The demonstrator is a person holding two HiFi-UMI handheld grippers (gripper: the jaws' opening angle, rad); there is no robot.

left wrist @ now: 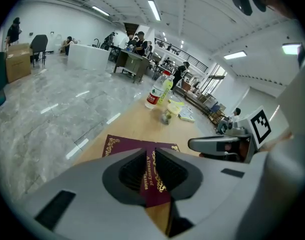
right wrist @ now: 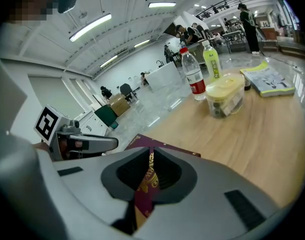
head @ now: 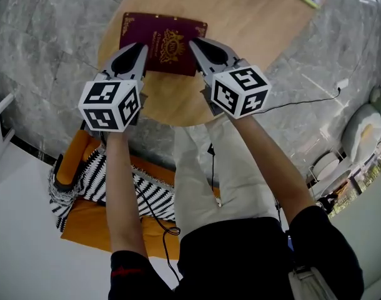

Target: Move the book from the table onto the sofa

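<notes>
A maroon book (head: 162, 42) with gold ornament lies flat on the round wooden table (head: 253, 24), near its front edge. My left gripper (head: 142, 45) hovers over the book's near left part, jaws shut with only a thin slit between them and nothing in it. My right gripper (head: 193, 42) hovers over the near right part, also shut and empty. In the left gripper view the book (left wrist: 130, 145) shows beyond the left gripper (left wrist: 150, 152). In the right gripper view the book (right wrist: 167, 149) lies past the right gripper (right wrist: 151, 152).
On the table's far side stand a water bottle (right wrist: 192, 74), a green-drink bottle (right wrist: 211, 59) and a lidded food tub (right wrist: 223, 96); a booklet (right wrist: 270, 79) lies there too. An orange seat with a striped throw (head: 84, 186) lies below the table edge. People and desks fill the hall behind.
</notes>
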